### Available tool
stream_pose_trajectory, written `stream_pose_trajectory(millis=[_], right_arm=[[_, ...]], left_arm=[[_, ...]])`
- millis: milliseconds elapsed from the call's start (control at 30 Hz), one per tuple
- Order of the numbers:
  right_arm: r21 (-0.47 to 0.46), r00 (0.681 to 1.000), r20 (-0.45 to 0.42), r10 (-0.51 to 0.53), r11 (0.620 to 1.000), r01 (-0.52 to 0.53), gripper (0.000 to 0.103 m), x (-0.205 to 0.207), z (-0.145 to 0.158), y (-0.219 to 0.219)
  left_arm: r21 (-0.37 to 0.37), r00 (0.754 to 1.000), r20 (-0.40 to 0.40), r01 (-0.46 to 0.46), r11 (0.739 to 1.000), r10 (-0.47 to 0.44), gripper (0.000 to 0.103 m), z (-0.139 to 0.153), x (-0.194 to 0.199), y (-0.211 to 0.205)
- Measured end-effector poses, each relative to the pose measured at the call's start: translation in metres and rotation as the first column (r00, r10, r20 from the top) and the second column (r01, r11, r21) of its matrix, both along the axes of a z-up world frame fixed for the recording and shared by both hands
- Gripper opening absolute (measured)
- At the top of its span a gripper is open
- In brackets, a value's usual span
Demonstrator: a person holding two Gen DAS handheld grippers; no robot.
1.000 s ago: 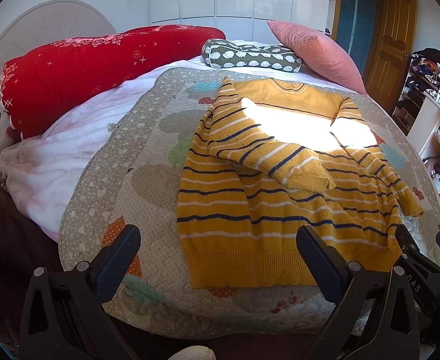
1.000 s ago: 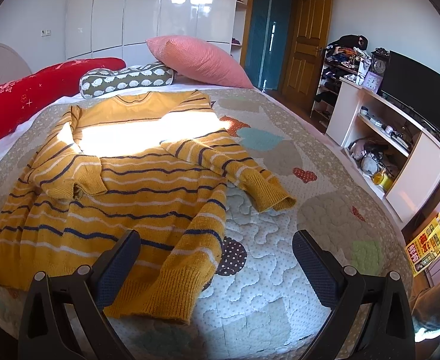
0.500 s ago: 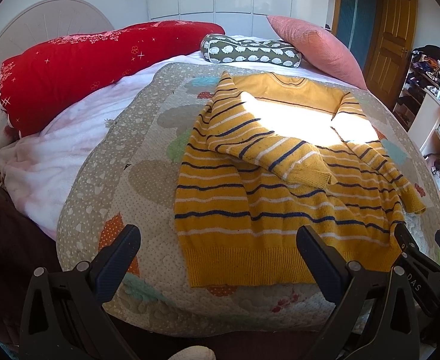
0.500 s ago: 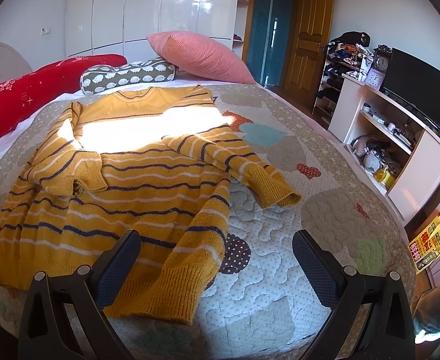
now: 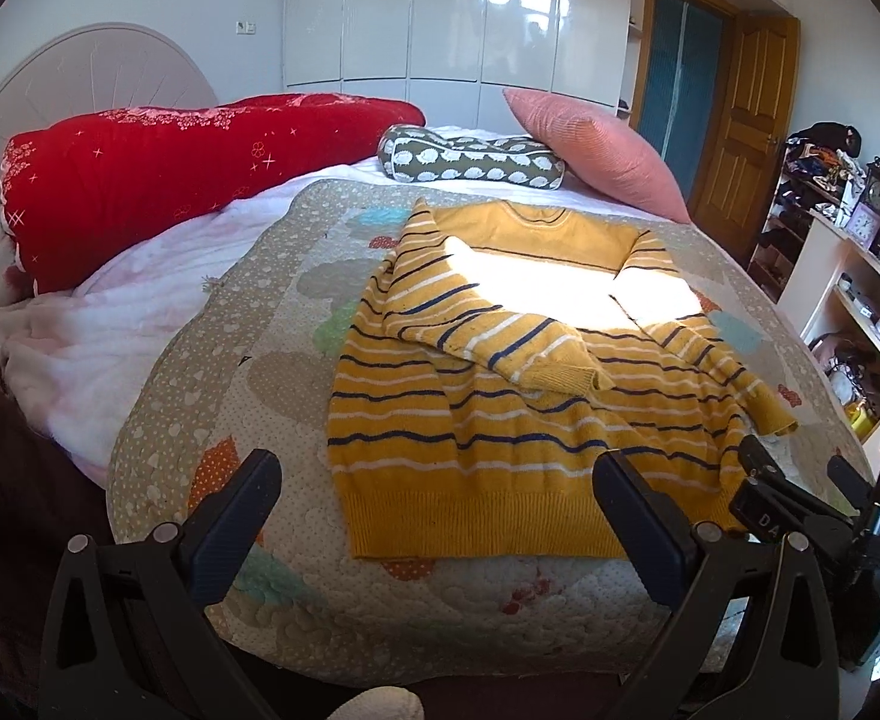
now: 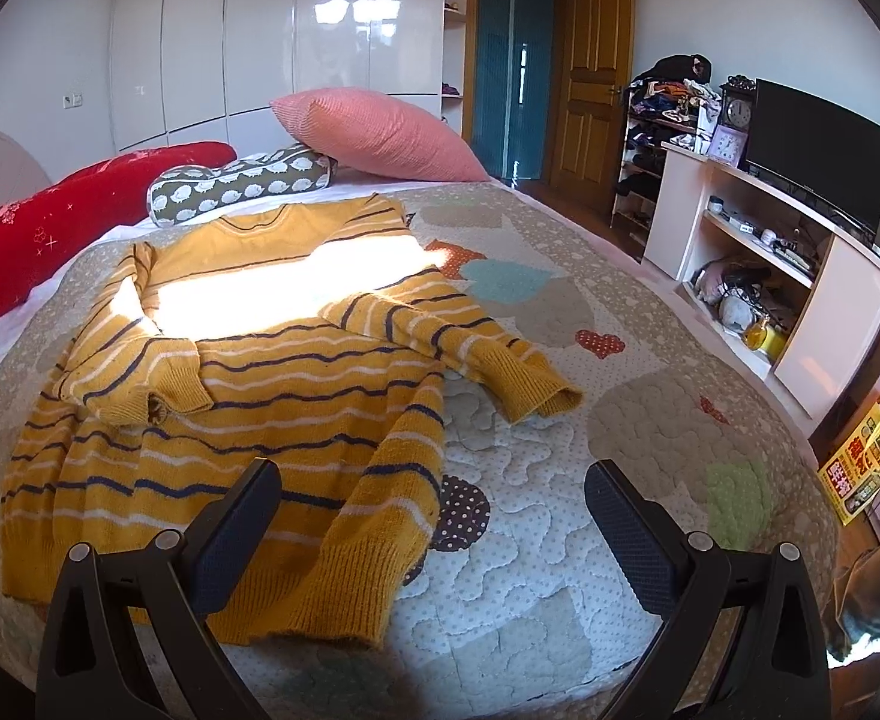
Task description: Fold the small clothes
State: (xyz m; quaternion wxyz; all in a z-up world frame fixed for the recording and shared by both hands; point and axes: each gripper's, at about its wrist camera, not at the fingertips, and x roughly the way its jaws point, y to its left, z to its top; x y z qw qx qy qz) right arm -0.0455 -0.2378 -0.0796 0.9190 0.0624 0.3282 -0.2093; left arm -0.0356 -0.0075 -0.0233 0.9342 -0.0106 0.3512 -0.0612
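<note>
Lying flat on the patchwork quilt (image 6: pixel 619 456) of the bed: a yellow striped sweater (image 5: pixel 499 420), one sleeve folded across its chest, the other trailing off to the side. Hovering short of the hem, jaws spread wide and gripping nothing: left gripper (image 5: pixel 434 516) and right gripper (image 6: pixel 434 516) (sunlight bleaching the chest stripes). Lining the headboard end: red bolster (image 5: pixel 188 162), pink pillow (image 6: pixel 374 135).

"DA" on right tongs (image 5: pixel 793 483); rest hidden.
</note>
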Motion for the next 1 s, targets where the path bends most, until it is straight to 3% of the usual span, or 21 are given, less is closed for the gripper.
stream_pose_trajectory(millis=[233, 400, 533, 700, 900, 1000], right_arm=[[-0.082, 0.996, -0.014, 0.083, 0.993, -0.083, 0.102, 0.004, 0.009, 0.037], [-0.137, 0.987, 0.002, 0.158, 0.978, -0.156, 0.102, 0.009, 0.02, 0.066], [-0.21, 0.979, 0.029, 0.202, 0.959, -0.191, 0.102, 0.013, 0.03, 0.085], [-0.266, 0.971, 0.054, 0.233, 0.941, -0.211, 0.102, 0.021, 0.039, 0.104], [-0.369, 0.943, 0.111, 0.315, 0.894, -0.255, 0.102, 0.015, 0.049, 0.123], [-0.378, 0.943, 0.132, 0.304, 0.895, -0.236, 0.102, 0.014, 0.054, 0.123]], left_arm=[[-0.049, 0.997, 0.079, 0.032, 0.998, -0.028, 0.103, 0.023, -0.024, 0.018], [-0.09, 0.998, 0.055, -0.008, 0.996, 0.013, 0.103, 0.026, -0.027, 0.04], [-0.079, 0.997, 0.065, -0.025, 0.997, 0.031, 0.103, 0.03, -0.029, 0.054], [-0.17, 0.997, 0.066, -0.019, 0.985, 0.031, 0.103, 0.031, -0.031, 0.082], [-0.14, 0.992, 0.092, -0.074, 0.987, 0.088, 0.103, 0.038, -0.031, 0.091], [-0.119, 0.974, 0.167, -0.135, 0.984, 0.154, 0.103, 0.053, -0.038, 0.104]])
